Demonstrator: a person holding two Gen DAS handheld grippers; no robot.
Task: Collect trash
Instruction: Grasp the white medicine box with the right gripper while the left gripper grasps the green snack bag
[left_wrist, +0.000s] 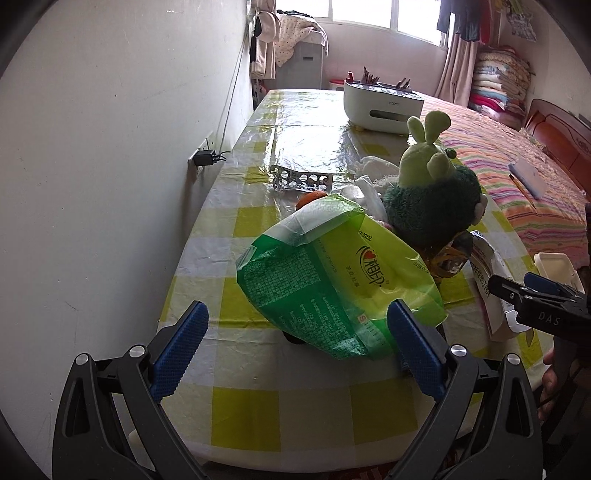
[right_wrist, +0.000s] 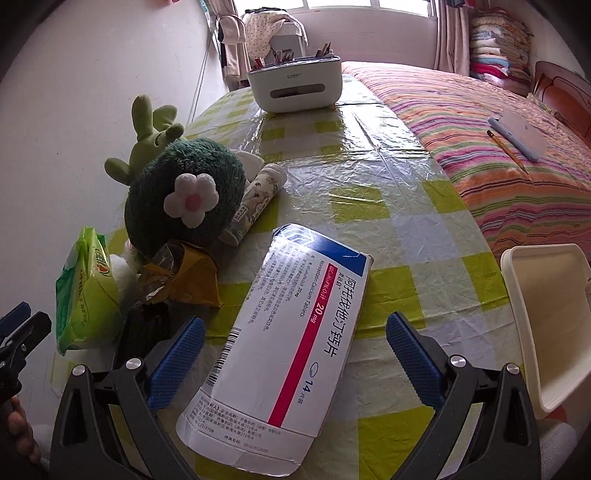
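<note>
Nothing collected yet: your left gripper (left_wrist: 297, 347) is wide, empty, at the green wrapper (left_wrist: 332, 273); right gripper (right_wrist: 293, 354) wide, straddling the flattened medicine box (right_wrist: 284, 347) on the table (right_wrist: 399, 206). Blister pack (left_wrist: 301, 180) remains.

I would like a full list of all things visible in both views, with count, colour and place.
tissue pack: 1, green, near table edge by the wall
medicine box: 1, white, blue and red, flattened, front of table
plush toy: 1, green, behind the pack
blister sheet: 1, silver, mid table
tube: 1, printed, beside the toy
wrapper: 1, brown, before the toy
organiser: 1, white, far end
bin: 1, cream, right edge
left claw: open
right claw: open
</note>
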